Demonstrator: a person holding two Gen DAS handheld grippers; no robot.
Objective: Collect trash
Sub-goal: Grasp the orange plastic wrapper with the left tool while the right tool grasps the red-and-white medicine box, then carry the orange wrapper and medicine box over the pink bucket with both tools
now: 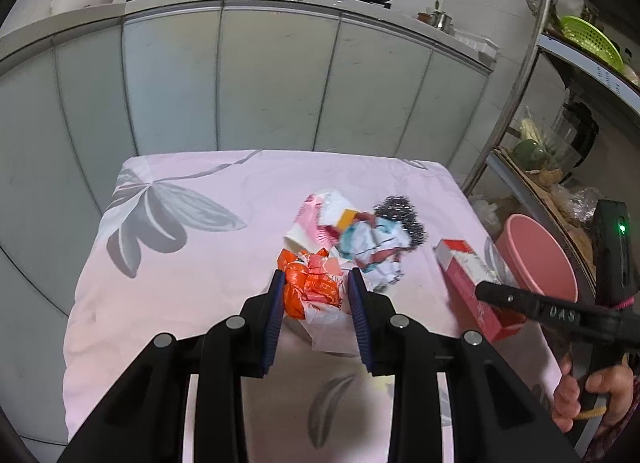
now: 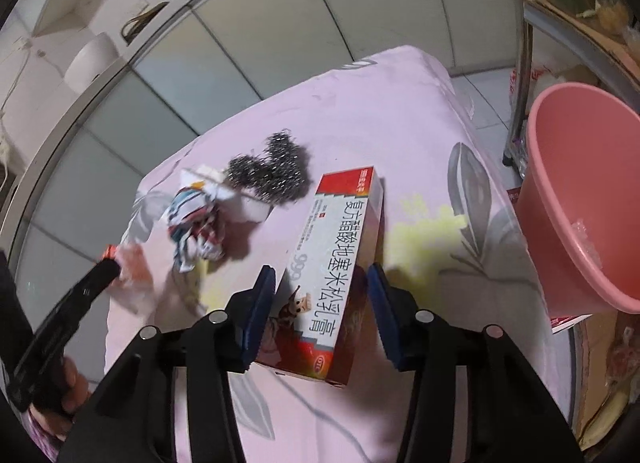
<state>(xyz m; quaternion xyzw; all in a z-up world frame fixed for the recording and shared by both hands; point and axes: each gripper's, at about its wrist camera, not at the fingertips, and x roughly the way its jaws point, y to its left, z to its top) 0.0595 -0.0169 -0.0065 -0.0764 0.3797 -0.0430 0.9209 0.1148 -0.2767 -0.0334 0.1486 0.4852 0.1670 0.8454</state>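
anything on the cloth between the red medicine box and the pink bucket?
Nothing. In the right wrist view only bare pink cloth with a yellowish stain lies between the red medicine box and the pink bucket.

Both wrist views look down closely, sharing the pink cloth (image 1: 180, 263) (image 2: 400, 111).

Our left tongs (image 1: 316, 295) reach forward and slightly down, the two blue-padded fingers (image 1: 276, 319) set a moderate way apart, with crumpled material pressed between them and touching both pads. Our right tongs (image 2: 322, 307) are tilted to the left, their blue pads (image 2: 260, 315) spread wider, the left one touching what stands between them while the right one stands just clear. Our right hand (image 1: 596, 395) is wrapped around its black handle, fingers curled on the trigger.
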